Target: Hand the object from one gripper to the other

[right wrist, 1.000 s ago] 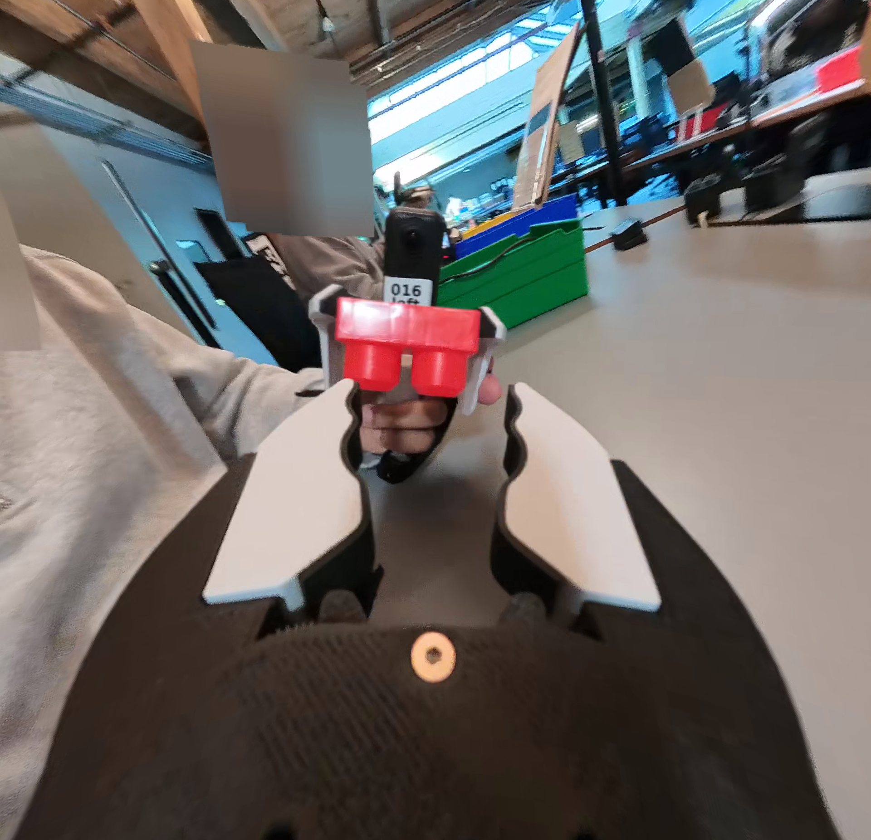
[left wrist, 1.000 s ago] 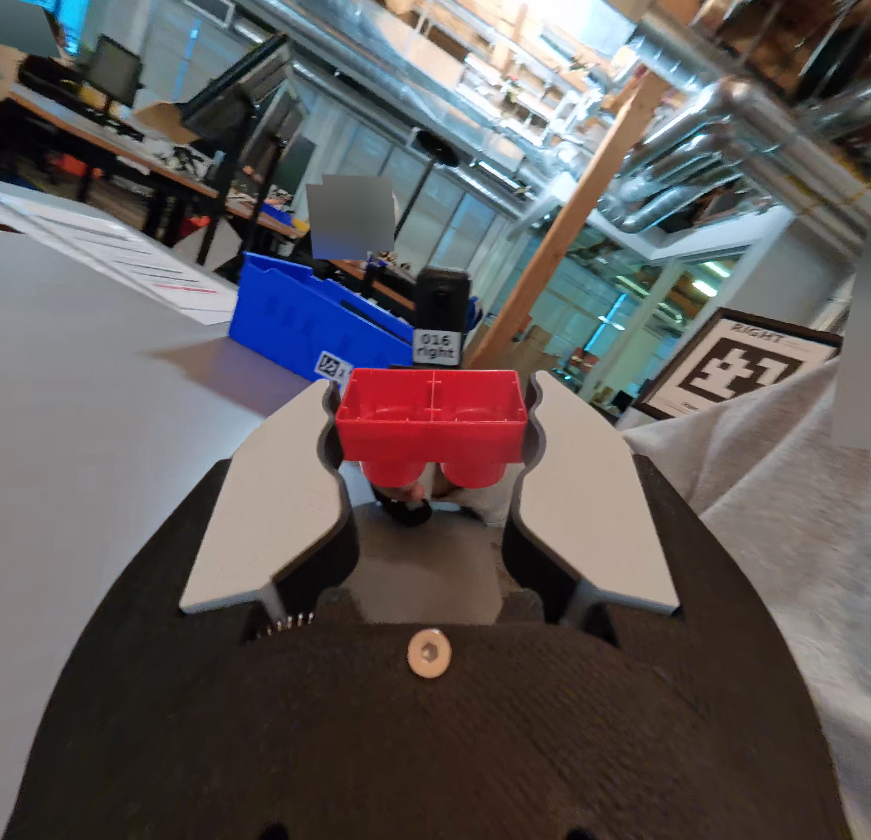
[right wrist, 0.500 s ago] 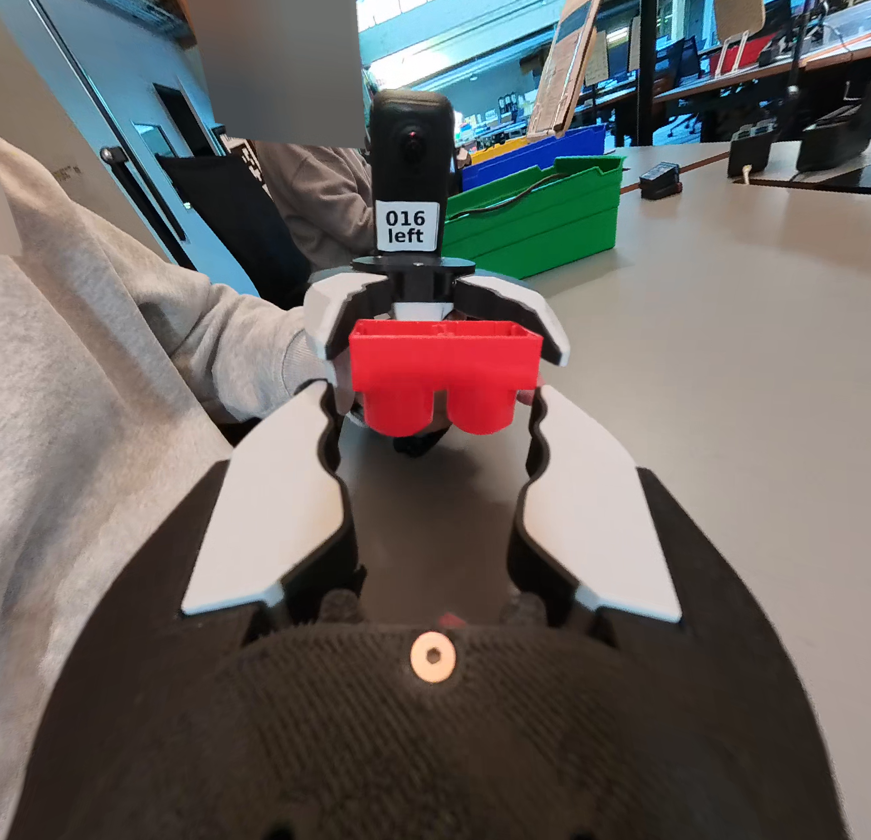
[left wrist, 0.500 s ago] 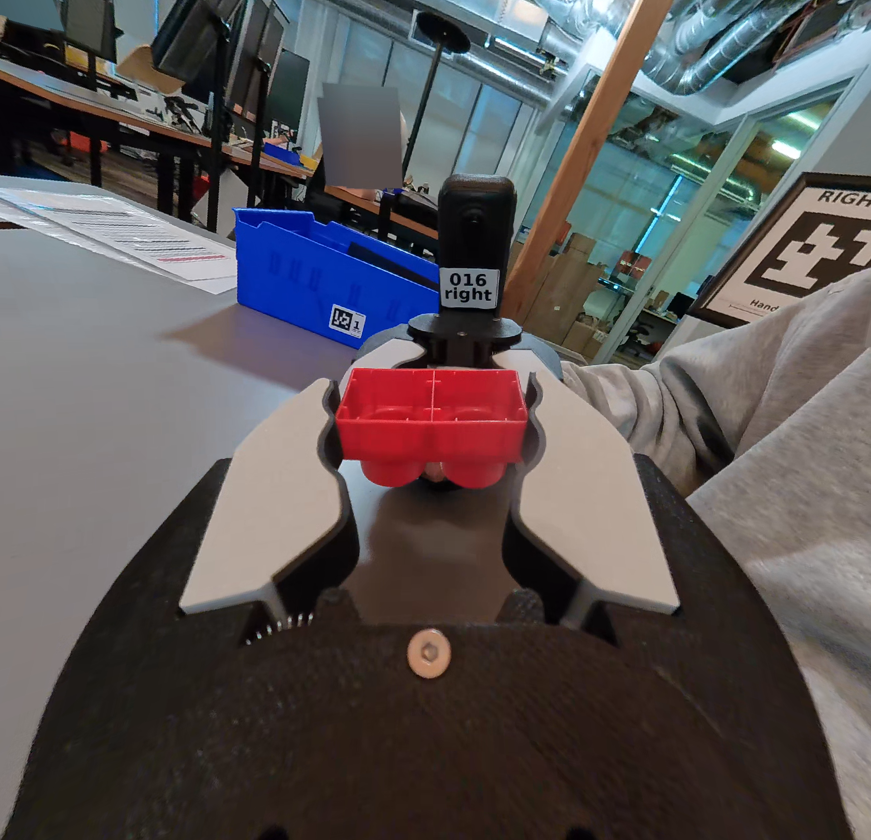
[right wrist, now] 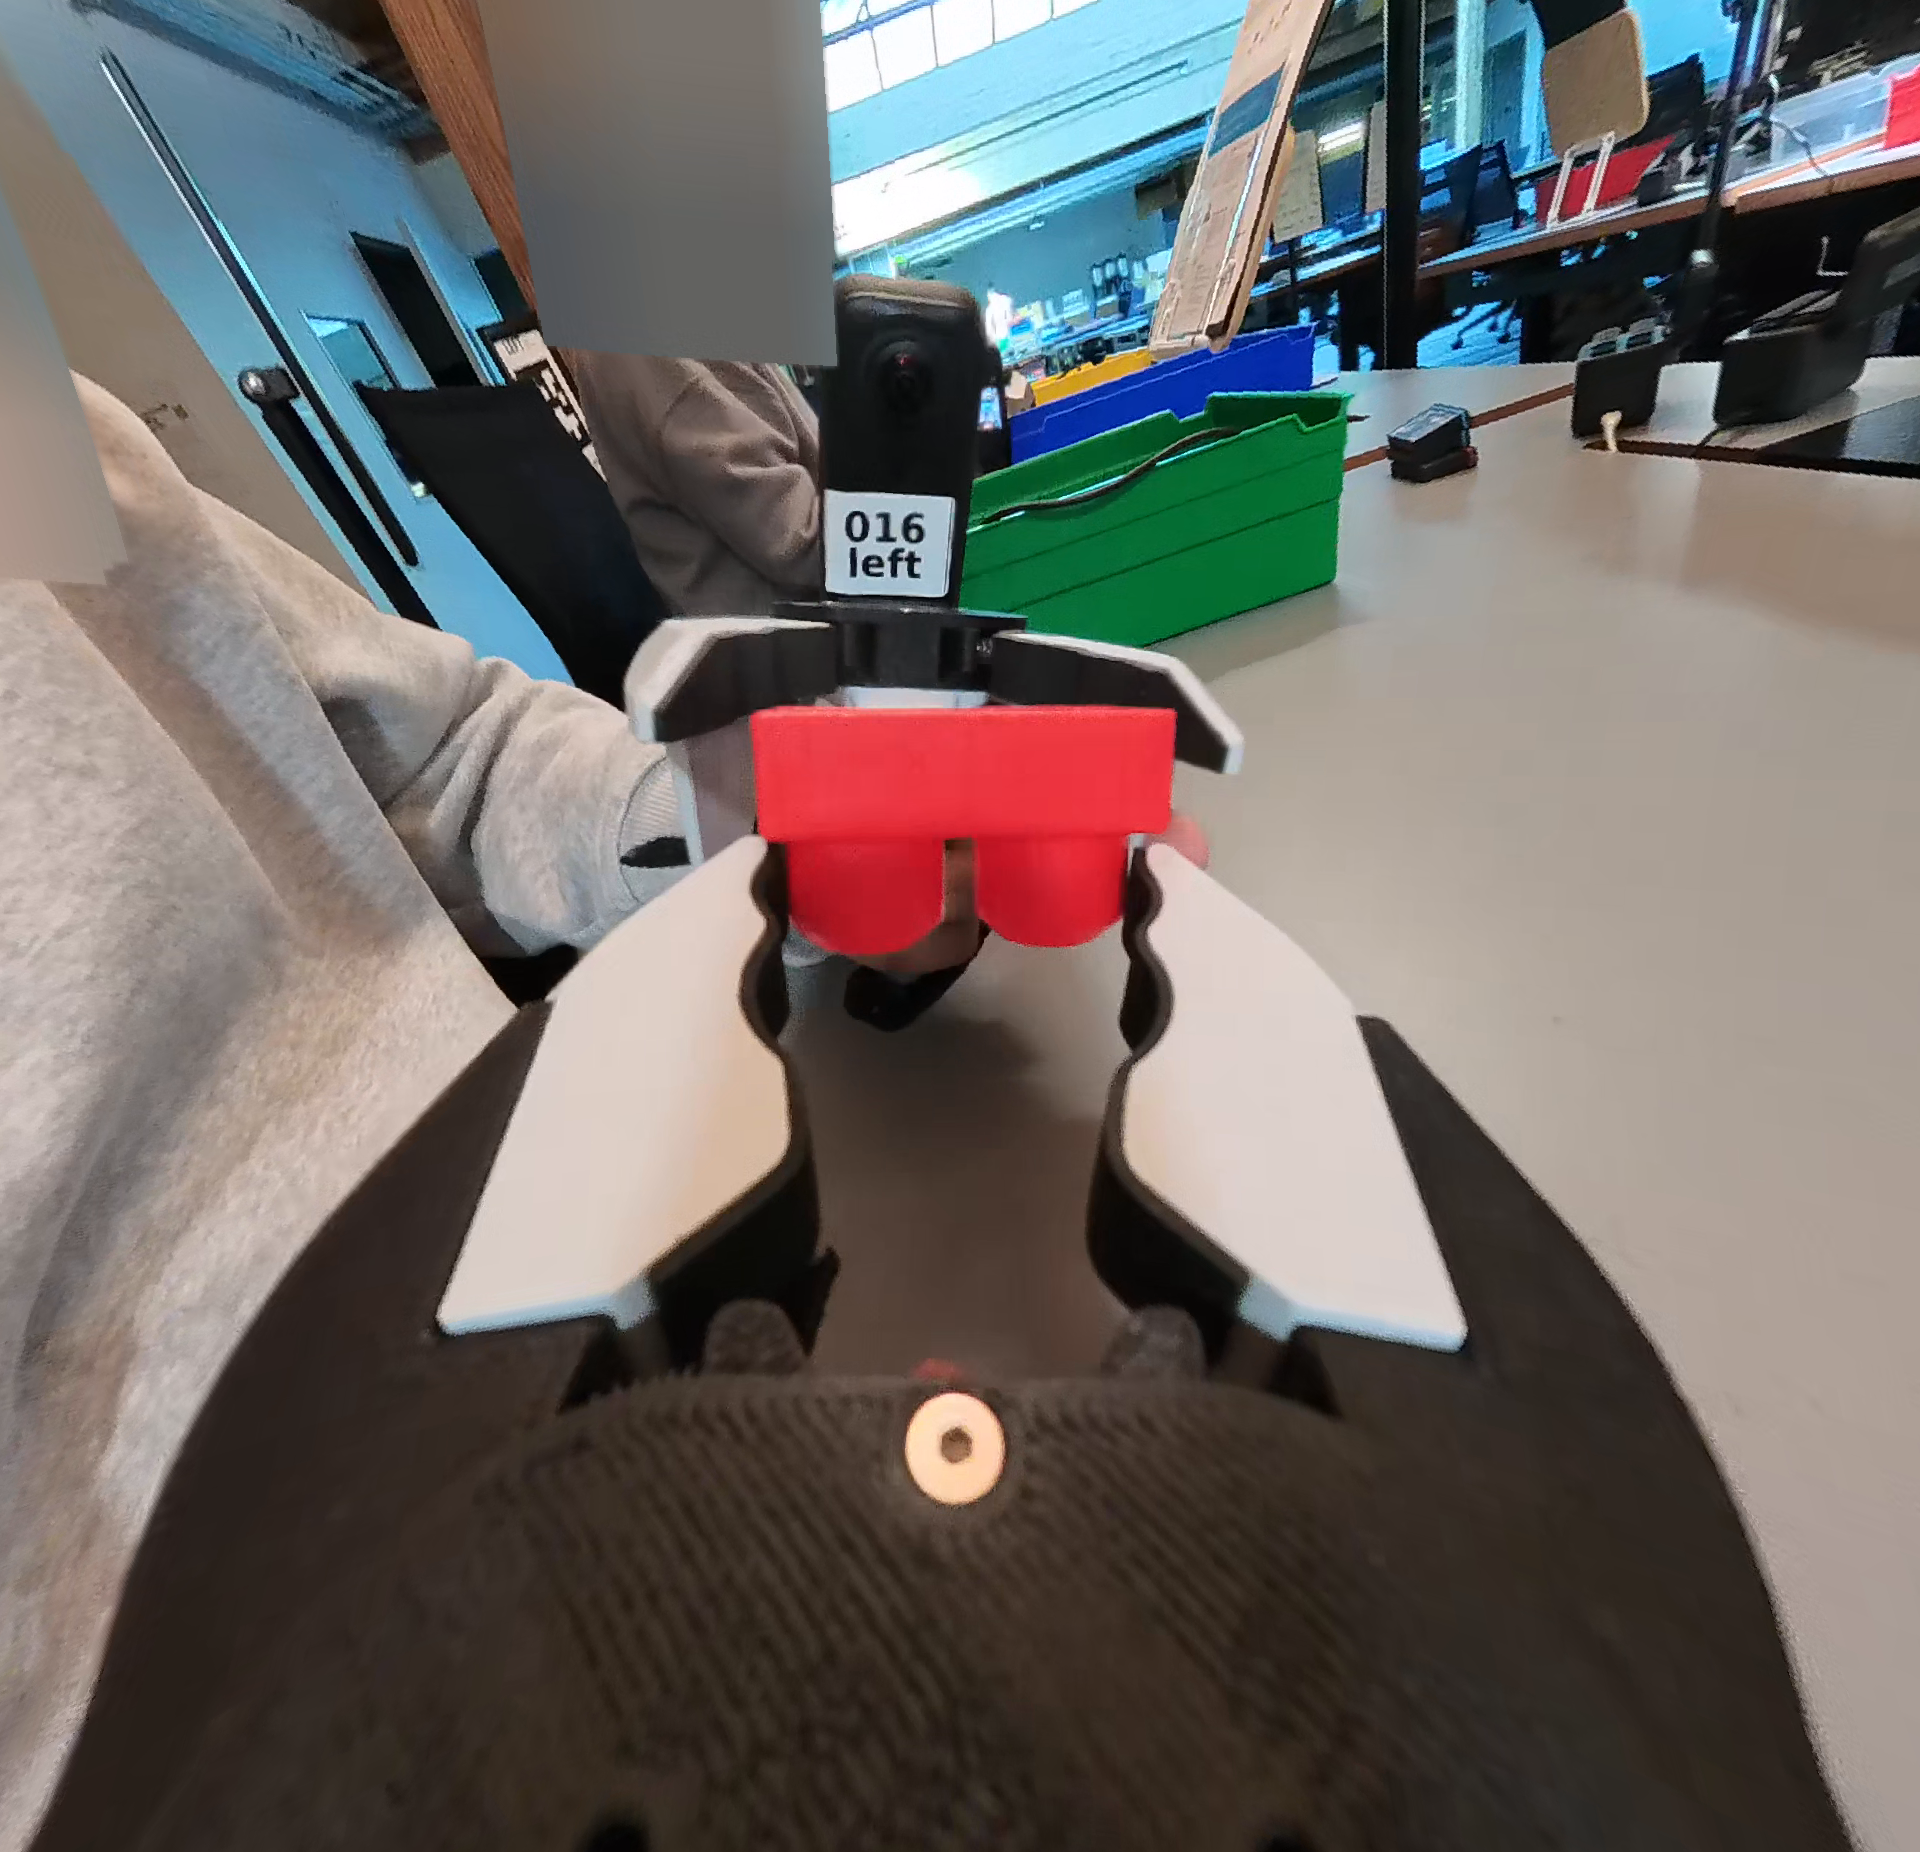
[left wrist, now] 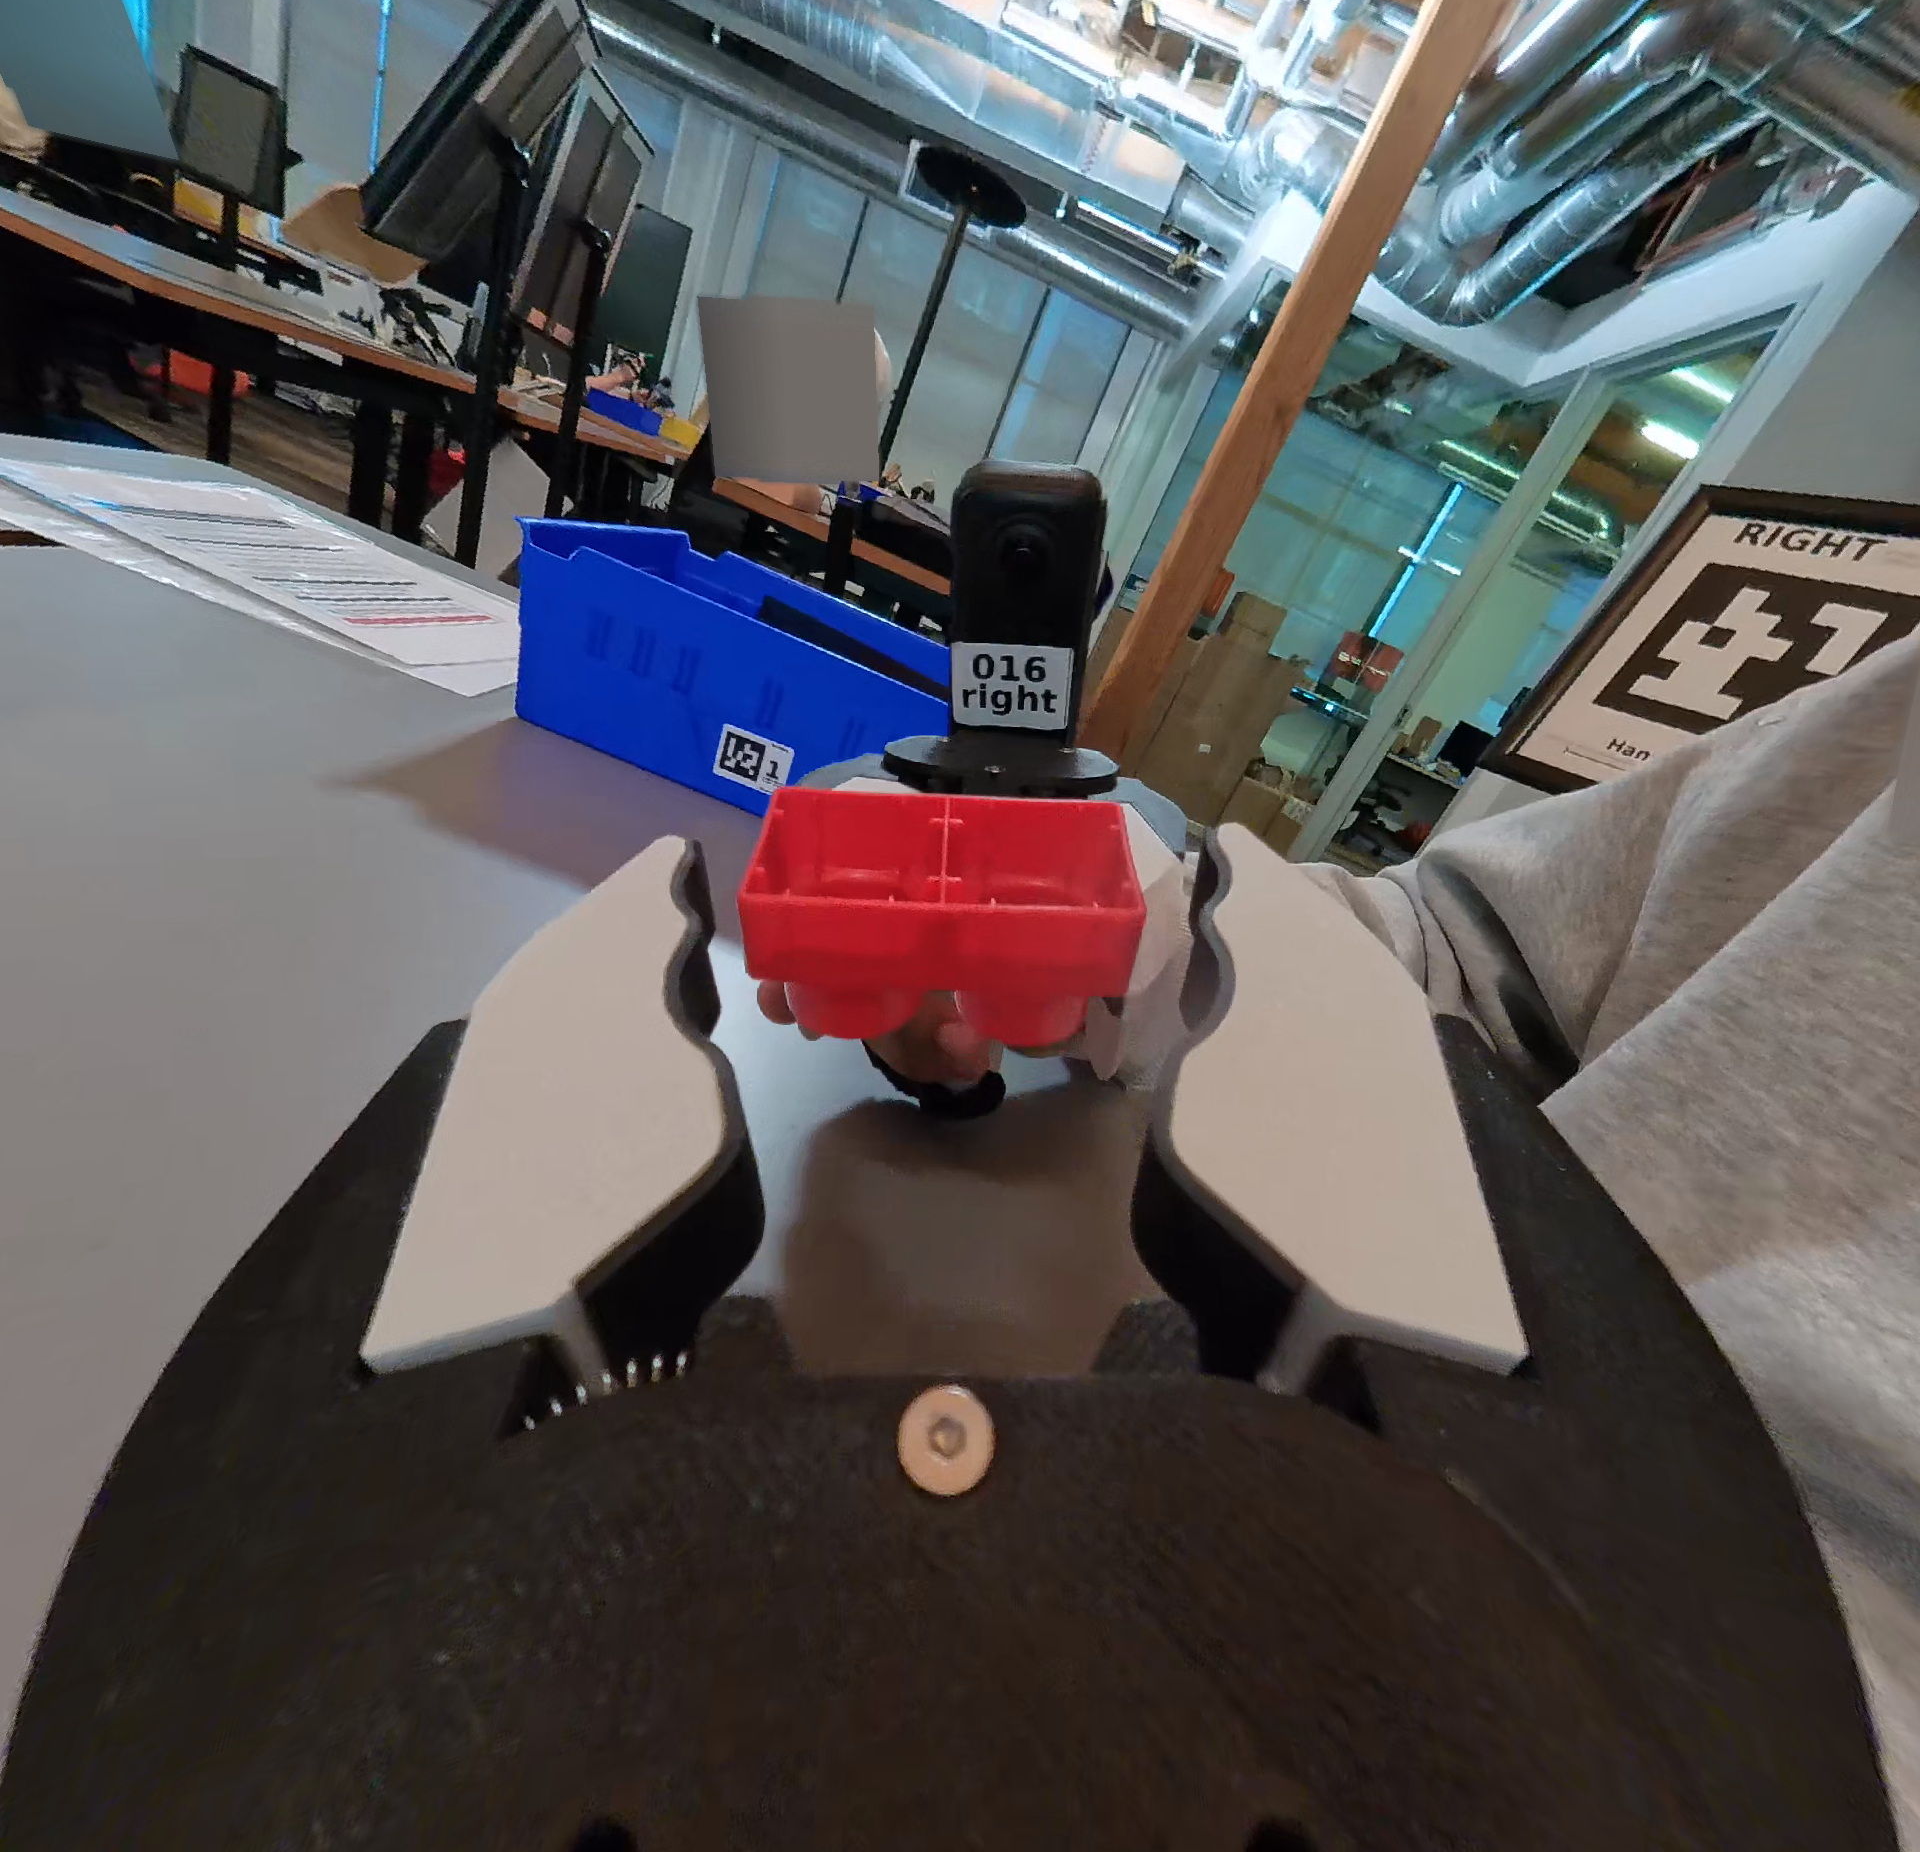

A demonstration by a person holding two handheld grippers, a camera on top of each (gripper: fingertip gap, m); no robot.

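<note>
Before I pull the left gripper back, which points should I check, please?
1. The left gripper is open, with a gap on each side of the red block: ok.
2. The right gripper is closed on the block's two round studs: ok.
3. The block sits roughly level: ok.
4. How firm the right grip is: cannot tell.
5. The blue bin stands ahead, not behind the left gripper: ok.

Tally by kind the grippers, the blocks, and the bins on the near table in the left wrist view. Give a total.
Grippers: 2, the left gripper, open, and the right gripper, shut on the block.
Blocks: 1, the red block.
Bins: 1, the blue bin.
Total: 4
</note>
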